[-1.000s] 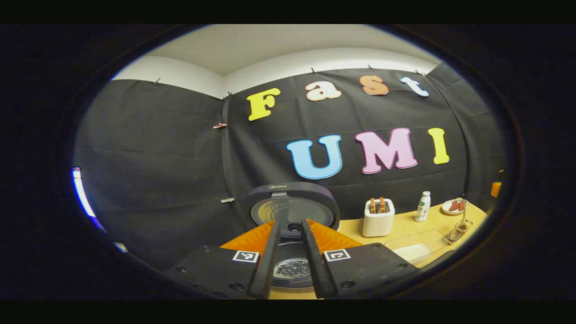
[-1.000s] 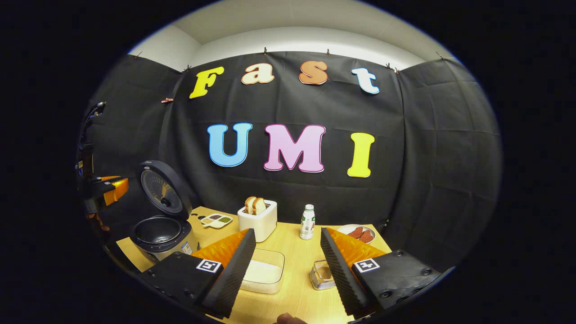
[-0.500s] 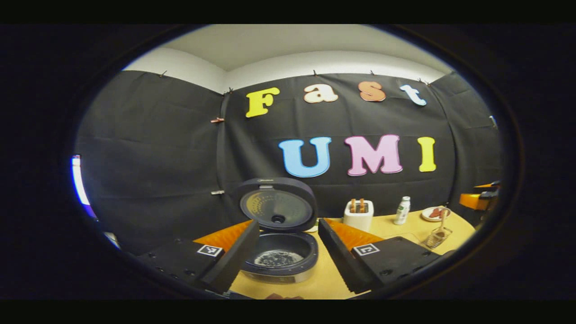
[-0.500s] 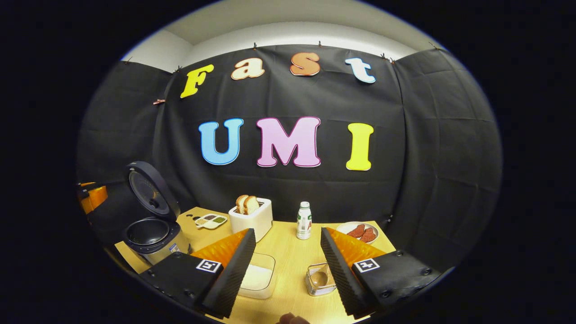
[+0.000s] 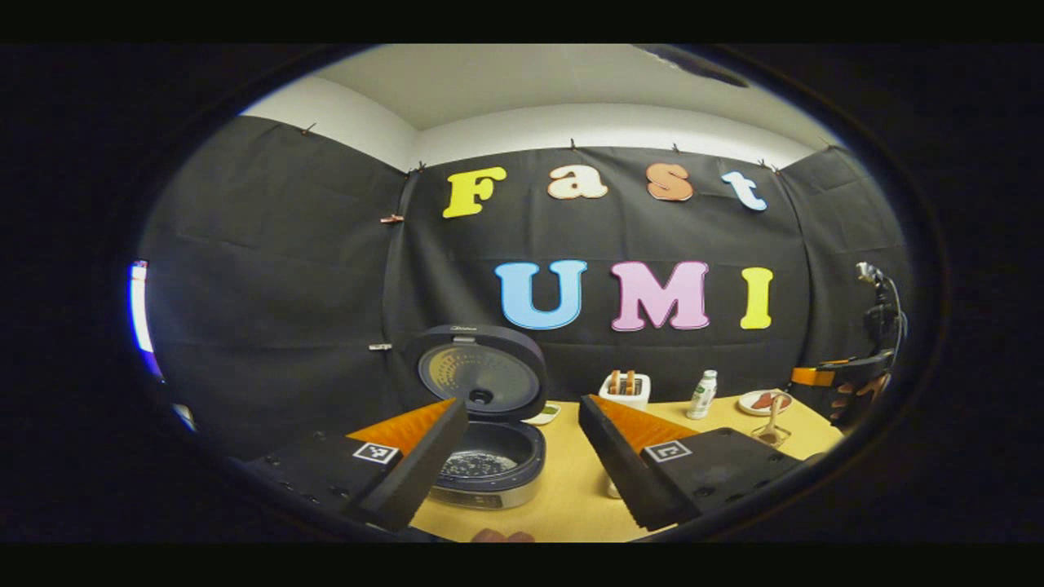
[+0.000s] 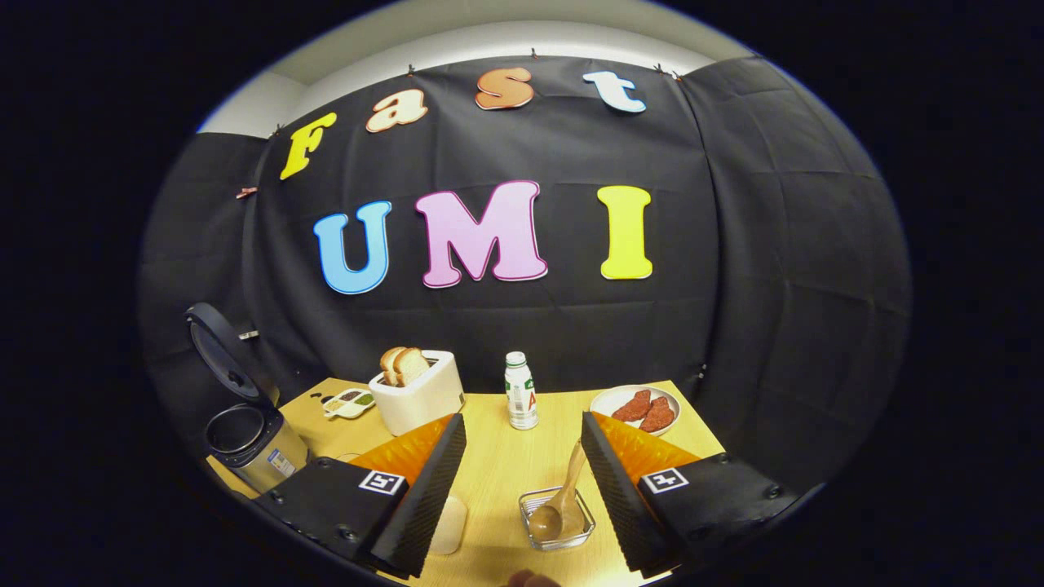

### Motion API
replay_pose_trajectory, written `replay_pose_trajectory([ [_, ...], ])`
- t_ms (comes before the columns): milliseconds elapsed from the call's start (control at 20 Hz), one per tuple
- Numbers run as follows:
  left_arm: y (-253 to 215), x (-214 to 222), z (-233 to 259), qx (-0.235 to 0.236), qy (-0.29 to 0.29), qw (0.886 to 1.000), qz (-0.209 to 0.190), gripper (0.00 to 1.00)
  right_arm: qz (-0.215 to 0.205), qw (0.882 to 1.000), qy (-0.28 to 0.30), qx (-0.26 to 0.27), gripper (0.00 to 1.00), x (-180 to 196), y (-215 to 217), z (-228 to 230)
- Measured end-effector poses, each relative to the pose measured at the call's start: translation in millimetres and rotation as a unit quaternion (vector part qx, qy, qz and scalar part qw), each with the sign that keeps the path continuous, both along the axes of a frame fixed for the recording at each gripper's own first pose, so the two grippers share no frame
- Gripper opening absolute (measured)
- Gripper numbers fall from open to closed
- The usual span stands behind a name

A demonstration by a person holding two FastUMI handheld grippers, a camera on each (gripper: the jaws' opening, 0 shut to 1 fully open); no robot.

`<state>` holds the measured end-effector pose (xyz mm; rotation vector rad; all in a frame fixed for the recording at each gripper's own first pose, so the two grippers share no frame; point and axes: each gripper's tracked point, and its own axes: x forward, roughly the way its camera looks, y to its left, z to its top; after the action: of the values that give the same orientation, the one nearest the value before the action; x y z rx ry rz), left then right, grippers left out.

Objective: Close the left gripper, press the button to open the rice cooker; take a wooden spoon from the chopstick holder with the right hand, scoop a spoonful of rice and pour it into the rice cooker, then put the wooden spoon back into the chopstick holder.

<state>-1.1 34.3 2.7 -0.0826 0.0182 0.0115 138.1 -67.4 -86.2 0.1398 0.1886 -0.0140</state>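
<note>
Jaws parted on both tools, nothing held between either pair. Left gripper (image 5: 515, 465), seen in the left gripper view: fingers spread wide and raised off the table (image 5: 571, 497), framing the rice cooker (image 5: 485, 469) from in front. Lid (image 5: 477, 373) standing upright at the back, inner pot exposed with a speckled bottom, so button step judged complete and this tool parked clear of the opening to leave room for pouring. Rightward along the back edge: small divided dish (image 5: 545, 414) just beside the cooker, toaster (image 5: 625, 388) with two slices, white bottle (image 5: 700, 395), plate (image 5: 763, 401) of red food. Far right, near the table corner: wooden spoon (image 5: 771, 417) rising from the chopstick holder (image 5: 771, 437), with the right gripper (image 5: 844, 381) and its hand hovering just beyond.

Right gripper view, left to right: rice cooker (image 6: 249, 436) at the far left edge, lid (image 6: 218, 352) tipped back; divided dish (image 6: 349, 401); toaster (image 6: 416, 390); white rice container (image 6: 450, 526) partly hidden behind the left finger; bottle (image 6: 519, 391); chopstick holder (image 6: 557, 518), a low clear tray, directly between the fingers of the right gripper (image 6: 522, 501). Wooden spoon (image 6: 561, 497) lying with bowl in the tray and handle leaning up toward the right finger, not touching it as far as visible. Plate (image 6: 636, 405) behind. Fingers wide and centred over the spoon: alignment for a descent and pinch on the handle, judged the next step. Rice container close by on the left, convenient for the scoop to follow.
</note>
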Motion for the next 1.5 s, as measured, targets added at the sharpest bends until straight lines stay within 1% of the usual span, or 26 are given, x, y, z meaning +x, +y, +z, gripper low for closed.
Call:
replay_pose_trajectory([
  [150,3.1,-2.0,-7.9,0.001,0.015,1.0,0.018,0.92,-0.003,1.0,0.022,0.008,0.9,20.7,-15.5,-18.7],
  [200,2.0,-2.5,-9.3,0.001,0.017,1.0,0.023,0.94,-0.005,0.999,0.03,0.018,0.9,27.4,-20.3,-26.1],
  [400,0.3,-4.8,-14.4,0.007,0.027,0.999,0.038,0.94,-0.017,0.996,0.072,0.044,0.89,51.1,-37.2,-70.2],
  [500,-2.0,-5.8,-14.8,0.007,0.032,0.999,0.041,0.94,-0.02,0.994,0.089,0.055,0.92,63.8,-41.3,-86.7],
  [600,-2.9,-6.7,-16.6,-0.011,0.038,0.998,0.044,0.93,-0.022,0.993,0.106,0.056,0.91,75.6,-46.2,-104.5],
  [650,-1.4,-7.1,-17.0,-0.021,0.039,0.998,0.049,0.94,-0.022,0.991,0.117,0.064,0.92,79.0,-46.5,-113.7],
  [750,2.7,-8.1,-22.1,-0.027,0.046,0.997,0.059,0.94,-0.023,0.986,0.143,0.083,0.92,83.5,-44.4,-134.1],
  [800,1.9,-8.7,-25.1,-0.033,0.05,0.996,0.059,0.92,-0.021,0.984,0.154,0.089,0.92,87.3,-43.4,-143.3],
  [850,2.4,-9.0,-26.3,-0.037,0.054,0.996,0.061,0.94,-0.02,0.983,0.163,0.086,0.92,89.9,-41.6,-152.5],
  [1000,11.6,-7.6,-31.1,-0.043,0.061,0.995,0.071,0.95,-0.023,0.981,0.17,0.091,0.91,101.3,-44.1,-159.8],
  [1050,13.3,-7.7,-30.4,-0.044,0.062,0.994,0.073,0.95,-0.017,0.98,0.174,0.099,0.85,103.6,-39.5,-163.3],
  [1100,13.7,-7.8,-31.0,-0.044,0.061,0.994,0.075,0.95,-0.012,0.979,0.178,0.102,0.82,106.9,-35.5,-167.3],
  [1150,14.8,-6.9,-31.1,-0.042,0.063,0.994,0.077,0.95,-0.007,0.978,0.183,0.102,0.75,107.4,-33.4,-170.5],
  [1250,16.2,-5.1,-36.5,-0.044,0.07,0.994,0.078,0.95,-0.003,0.977,0.193,0.094,0.54,107.5,-30.1,-176.4],
  [1300,15.9,-4.9,-39.2,-0.049,0.073,0.993,0.077,0.95,-0.009,0.976,0.198,0.088,0.4,105.3,-33.7,-175.5],
  [1350,17.0,-3.8,-39.8,-0.053,0.074,0.993,0.078,0.95,-0.016,0.976,0.199,0.086,0.23,103.6,-37.0,-173.8],
  [1400,17.9,-2.8,-43.0,-0.056,0.077,0.992,0.079,0.95,-0.018,0.975,0.202,0.091,0.29,104.0,-35.8,-173.7],
  [1500,20.3,-1.6,-49.9,-0.054,0.087,0.991,0.084,0.95,-0.018,0.973,0.21,0.089,0.28,97.5,-35.7,-174.6],
])
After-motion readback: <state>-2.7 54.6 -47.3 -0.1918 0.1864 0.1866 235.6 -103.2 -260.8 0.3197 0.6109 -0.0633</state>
